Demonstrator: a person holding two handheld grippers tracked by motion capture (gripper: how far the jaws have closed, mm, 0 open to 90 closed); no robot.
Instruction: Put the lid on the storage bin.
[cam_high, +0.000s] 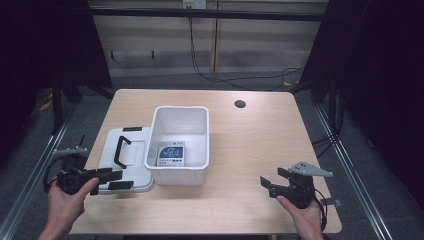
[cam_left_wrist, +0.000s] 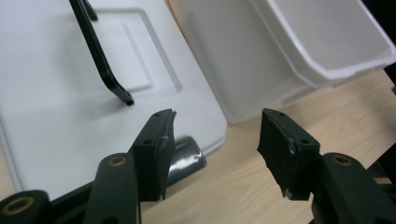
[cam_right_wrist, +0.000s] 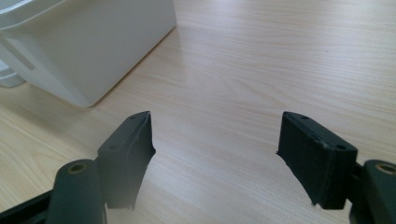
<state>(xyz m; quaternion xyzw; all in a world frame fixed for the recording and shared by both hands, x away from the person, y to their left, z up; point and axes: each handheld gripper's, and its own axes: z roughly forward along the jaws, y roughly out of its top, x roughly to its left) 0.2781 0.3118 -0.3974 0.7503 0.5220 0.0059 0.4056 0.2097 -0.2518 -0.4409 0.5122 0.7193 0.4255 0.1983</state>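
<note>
Beside lid: left gripper (cam_high: 111, 175), jaws apart, empty, lid (cam_high: 107, 162) edge just ahead.
Right gripper (cam_high: 268, 184): jaws wide, empty, bin (cam_high: 181, 172) ahead-left.
Tip: take the lid's rim squarely before lifting.

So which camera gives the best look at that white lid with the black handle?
The high view: the whole lid lies flat beside the white bin, handle and clips visible. The left gripper view shows it close up, cut off, with part of the handle. The right gripper view catches at most a sliver at its left edge.
</note>
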